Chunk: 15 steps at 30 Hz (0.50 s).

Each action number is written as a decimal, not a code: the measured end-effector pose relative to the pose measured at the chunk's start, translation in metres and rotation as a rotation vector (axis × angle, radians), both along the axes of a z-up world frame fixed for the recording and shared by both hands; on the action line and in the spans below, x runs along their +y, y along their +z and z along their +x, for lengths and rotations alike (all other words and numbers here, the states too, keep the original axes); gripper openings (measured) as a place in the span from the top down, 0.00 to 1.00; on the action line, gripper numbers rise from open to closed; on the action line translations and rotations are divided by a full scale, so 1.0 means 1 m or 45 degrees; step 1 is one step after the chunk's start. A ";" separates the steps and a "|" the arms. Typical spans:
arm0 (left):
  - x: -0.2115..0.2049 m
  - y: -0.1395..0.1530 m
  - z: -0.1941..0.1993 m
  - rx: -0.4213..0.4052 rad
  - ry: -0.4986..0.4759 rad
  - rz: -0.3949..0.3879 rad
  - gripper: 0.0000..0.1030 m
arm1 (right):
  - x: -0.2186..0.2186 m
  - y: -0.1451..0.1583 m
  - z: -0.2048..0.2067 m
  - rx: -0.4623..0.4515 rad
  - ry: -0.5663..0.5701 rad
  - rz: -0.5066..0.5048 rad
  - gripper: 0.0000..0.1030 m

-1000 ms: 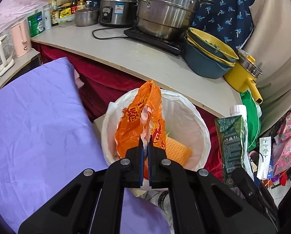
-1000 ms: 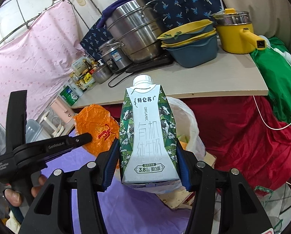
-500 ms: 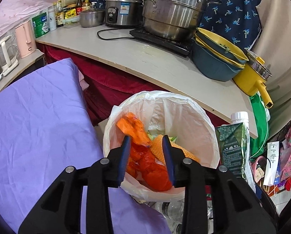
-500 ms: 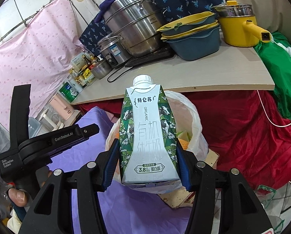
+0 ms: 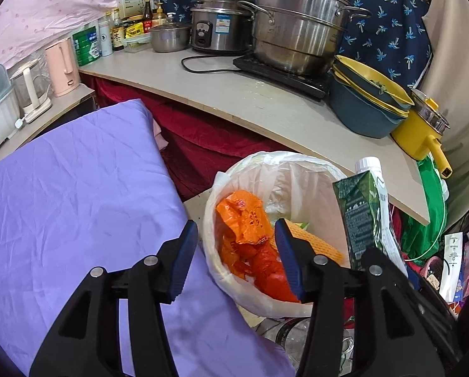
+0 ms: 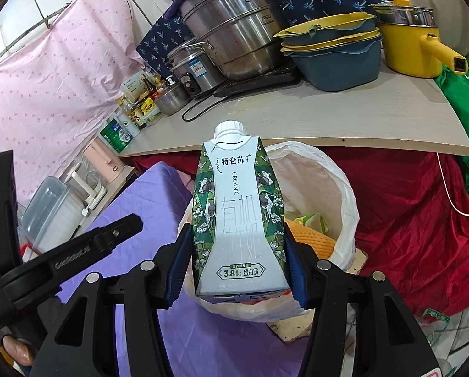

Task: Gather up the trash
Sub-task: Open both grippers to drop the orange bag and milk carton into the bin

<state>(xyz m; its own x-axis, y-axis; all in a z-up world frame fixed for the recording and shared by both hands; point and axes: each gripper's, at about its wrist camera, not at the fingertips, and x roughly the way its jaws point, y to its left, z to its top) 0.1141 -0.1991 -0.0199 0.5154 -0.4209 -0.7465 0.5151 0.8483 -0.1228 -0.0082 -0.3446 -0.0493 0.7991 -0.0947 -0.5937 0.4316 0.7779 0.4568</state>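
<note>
While the purple sheet (image 5: 77, 194) fills the lower left of the left wrist view, the left gripper (image 5: 236, 257) sits at lower centre over the near rim of the lined trash bin (image 5: 297, 163), its jaws opening with nothing pressed between the blue pads; the crumpled orange plastic bag (image 5: 247, 235) lies loose inside the bin beneath them, beside a yellow-orange mesh piece (image 5: 316, 245). That piece of trash looks delivered, so part of the job is done. At the right of that frame stands the milk carton (image 5: 363, 216), and in the right wrist view it fills the centre, held upright by the right gripper (image 6: 237, 264), whose pads press on its two sides at a middling width. The carton is green and white, white-capped, slightly pinched at the waist, so likely empty. It hangs above the bin's near edge and is, I judge, the next to drop.
</note>
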 end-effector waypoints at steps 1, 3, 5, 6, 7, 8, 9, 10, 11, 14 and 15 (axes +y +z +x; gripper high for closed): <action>0.002 -0.001 0.000 -0.003 0.006 0.004 0.53 | -0.001 0.000 0.003 0.003 0.003 -0.003 0.49; 0.007 -0.002 0.000 -0.014 0.020 0.017 0.53 | -0.001 -0.003 0.011 0.016 0.009 -0.010 0.49; 0.012 -0.003 0.000 -0.018 0.030 0.022 0.52 | -0.002 -0.005 0.017 0.029 0.014 -0.012 0.49; 0.015 -0.005 0.001 -0.015 0.037 0.024 0.52 | -0.002 -0.007 0.021 0.038 0.017 -0.016 0.49; 0.017 -0.005 0.001 -0.013 0.041 0.024 0.52 | -0.002 -0.009 0.025 0.045 0.019 -0.019 0.48; 0.019 -0.006 0.001 -0.011 0.046 0.025 0.51 | -0.002 -0.011 0.028 0.050 0.018 -0.026 0.48; 0.021 -0.007 0.001 -0.009 0.051 0.026 0.50 | -0.003 -0.014 0.031 0.058 0.004 -0.041 0.48; 0.024 -0.008 0.001 -0.008 0.055 0.027 0.48 | -0.003 -0.016 0.034 0.070 0.002 -0.043 0.48; 0.026 -0.009 0.001 -0.009 0.058 0.030 0.48 | -0.004 -0.017 0.035 0.075 0.007 -0.037 0.48; 0.033 -0.011 -0.001 -0.014 0.064 0.041 0.47 | -0.003 -0.015 0.031 0.064 0.009 -0.029 0.48; 0.035 -0.012 -0.002 -0.015 0.067 0.044 0.47 | -0.002 -0.014 0.030 0.061 0.011 -0.030 0.48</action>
